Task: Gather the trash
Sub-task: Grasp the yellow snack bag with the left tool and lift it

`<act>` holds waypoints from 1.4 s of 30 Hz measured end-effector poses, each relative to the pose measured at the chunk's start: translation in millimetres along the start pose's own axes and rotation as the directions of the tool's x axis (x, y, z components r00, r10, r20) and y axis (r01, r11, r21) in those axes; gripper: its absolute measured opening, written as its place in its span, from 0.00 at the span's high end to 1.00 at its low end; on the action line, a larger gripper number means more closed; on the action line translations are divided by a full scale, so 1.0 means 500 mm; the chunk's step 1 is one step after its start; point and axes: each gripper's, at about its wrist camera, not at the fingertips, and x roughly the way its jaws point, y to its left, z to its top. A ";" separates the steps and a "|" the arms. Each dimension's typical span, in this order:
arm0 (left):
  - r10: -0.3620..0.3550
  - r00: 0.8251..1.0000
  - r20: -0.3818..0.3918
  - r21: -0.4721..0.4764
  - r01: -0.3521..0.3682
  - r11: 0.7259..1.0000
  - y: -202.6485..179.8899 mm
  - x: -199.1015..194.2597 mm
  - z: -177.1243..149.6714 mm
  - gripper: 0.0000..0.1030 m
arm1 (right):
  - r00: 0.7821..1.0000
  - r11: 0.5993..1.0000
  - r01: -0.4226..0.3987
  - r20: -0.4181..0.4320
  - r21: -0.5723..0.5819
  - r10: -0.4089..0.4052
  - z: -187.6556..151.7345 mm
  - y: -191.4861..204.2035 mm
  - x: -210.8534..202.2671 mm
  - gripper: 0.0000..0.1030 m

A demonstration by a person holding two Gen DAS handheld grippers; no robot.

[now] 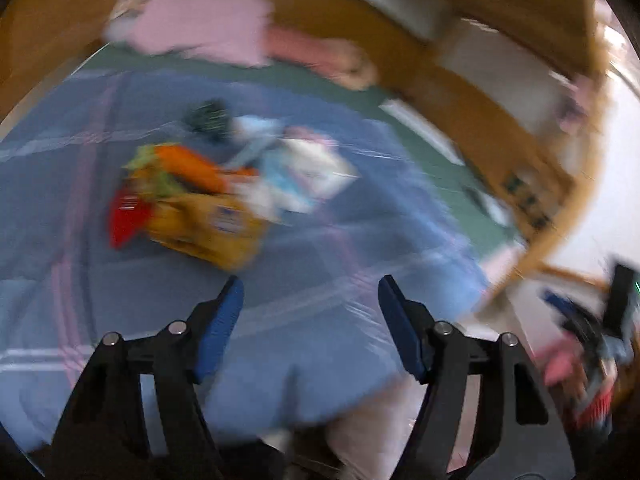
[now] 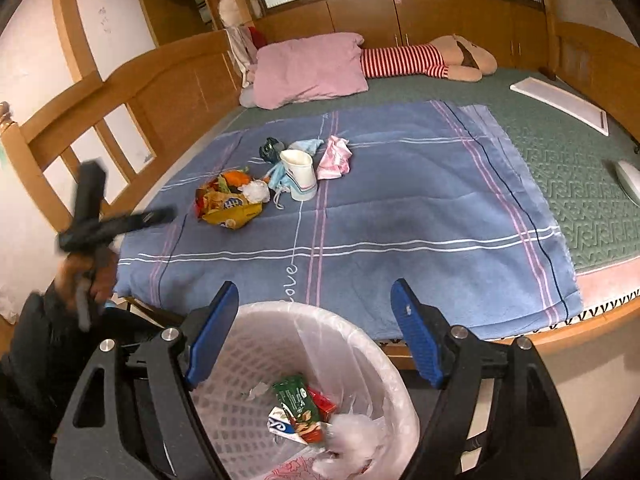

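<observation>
A pile of trash lies on the blue blanket (image 2: 400, 216): a yellow snack bag (image 2: 230, 210), a white paper cup (image 2: 299, 174), a pink wrapper (image 2: 335, 157), a blue face mask (image 2: 306, 145) and a dark crumpled item (image 2: 271, 148). The left wrist view is blurred; the yellow bag (image 1: 208, 228) and cup (image 1: 308, 168) lie ahead of my open, empty left gripper (image 1: 310, 292). My right gripper (image 2: 316, 296) is open and empty above a white lined trash basket (image 2: 372, 352) that holds wrappers (image 2: 304, 408). The left gripper (image 2: 160, 214) shows blurred at the bed's left edge.
A pink pillow (image 2: 308, 68) and a striped plush doll (image 2: 432, 60) lie at the head of the bed. A white board (image 2: 560, 104) and a white object (image 2: 630, 180) lie on the green mattress at the right. A wooden bed frame (image 2: 132, 92) bounds the left side.
</observation>
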 end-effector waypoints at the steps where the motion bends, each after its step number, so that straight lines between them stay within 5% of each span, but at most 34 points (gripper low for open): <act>1: 0.025 1.000 -0.013 -0.022 -0.025 0.999 0.023 0.027 0.016 0.33 | 1.000 1.000 0.002 -0.007 0.000 -0.002 0.001 0.004 0.009 0.25; 7: -0.015 0.990 -0.140 -0.190 -0.012 0.982 0.135 0.164 0.035 0.36 | 0.999 1.000 -0.002 -0.048 -0.016 0.001 0.011 0.028 0.066 0.25; 8: -0.023 0.989 -0.143 -0.192 -0.005 0.981 0.146 0.171 0.038 0.41 | 0.999 1.000 -0.001 -0.052 -0.012 0.000 0.014 0.030 0.074 0.25; 10: -0.080 0.987 -0.141 -0.209 0.049 0.977 0.154 0.177 0.038 0.69 | 0.999 1.000 -0.007 -0.052 0.001 0.007 0.022 0.037 0.093 0.25; 13: -0.107 0.986 -0.127 -0.168 0.085 0.982 0.131 0.160 0.033 0.83 | 0.999 0.999 -0.031 -0.045 0.012 0.032 0.031 0.048 0.110 0.25; 22: -0.220 0.975 0.020 -0.013 0.220 0.975 0.022 -0.018 -0.010 0.84 | 1.000 0.999 -0.017 -0.019 0.045 0.018 0.028 0.040 0.104 0.25; 25: -0.171 0.980 0.105 0.026 0.169 0.985 0.024 -0.081 -0.023 0.84 | 1.000 0.997 0.019 -0.014 0.077 -0.018 0.028 0.026 0.097 0.25; 28: -0.042 0.983 0.181 0.018 0.039 0.999 0.038 -0.123 -0.032 0.84 | 0.995 0.991 0.100 -0.030 0.085 -0.098 0.029 0.019 0.101 0.25; 32: 0.221 0.940 0.261 -0.005 -0.228 0.974 0.050 -0.164 -0.047 0.84 | 0.984 0.980 0.177 -0.051 0.087 -0.173 0.023 0.012 0.117 0.25; 39: 0.319 0.891 0.322 -0.125 -0.294 0.948 0.093 -0.203 -0.047 0.84 | 0.991 0.990 0.131 -0.042 0.046 -0.129 0.063 0.049 0.157 0.25; 42: 0.333 0.886 0.322 -0.161 -0.296 0.942 0.102 -0.204 -0.050 0.84 | 1.000 0.999 -0.018 -0.021 0.051 0.019 0.108 0.096 0.192 0.25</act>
